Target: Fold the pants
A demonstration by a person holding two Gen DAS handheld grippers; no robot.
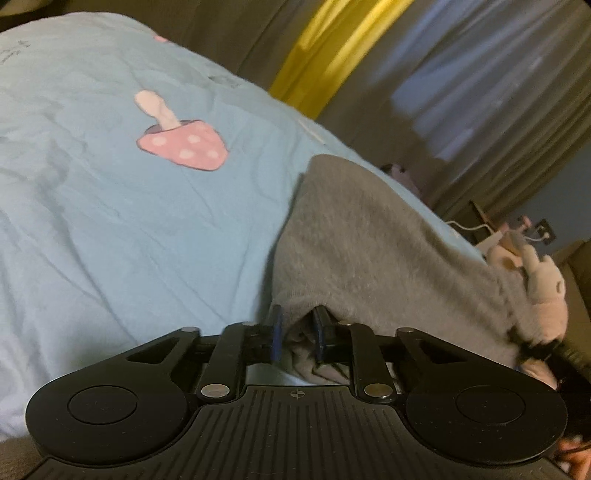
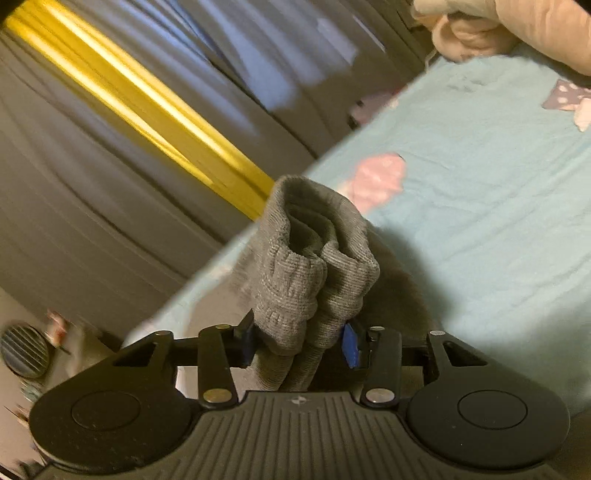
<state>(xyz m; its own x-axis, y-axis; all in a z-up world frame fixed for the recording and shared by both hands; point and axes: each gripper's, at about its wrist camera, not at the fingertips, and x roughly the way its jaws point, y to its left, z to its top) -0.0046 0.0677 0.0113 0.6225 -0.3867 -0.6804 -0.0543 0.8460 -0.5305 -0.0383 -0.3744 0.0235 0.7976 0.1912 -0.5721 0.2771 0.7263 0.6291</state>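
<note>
Grey pants (image 1: pixel 373 251) draped over a bed with a light blue sheet (image 1: pixel 110 221), near the bed's edge. Sheet printed with pink mushroom figures (image 1: pixel 181 142).

Left claw (image 1: pixel 297 338): jaws narrow, blue pads pressed on a bunched fold of the grey fabric. Cloth runs from the grip up and away across the sheet, sloping off toward the right of the left wrist view. Held, not merely touched.

Right claw (image 2: pixel 301 345): jaws at a middling gap, clamped on a thick doubled roll of ribbed grey knit, apparently a cuff or waistband of the same pants (image 2: pixel 314 266). Roll stands up between the pads and rises above them. Left pad touching the cloth; right pad (image 2: pixel 351 347) tight against the other side.

Plush toys, pale pink (image 1: pixel 535 288), lying at the far edge of the bed beside the pants in the left view; a similar pale soft shape (image 2: pixel 498 29) at the upper right corner of the right view. White cable (image 1: pixel 469 225) beyond the toys.

Backdrop: grey curtains (image 2: pixel 92 184) with a yellow band (image 2: pixel 147 110). Round slatted item (image 2: pixel 24 350) low at the left of the right view, identity not determinable. Both views motion-blurred at the background.
</note>
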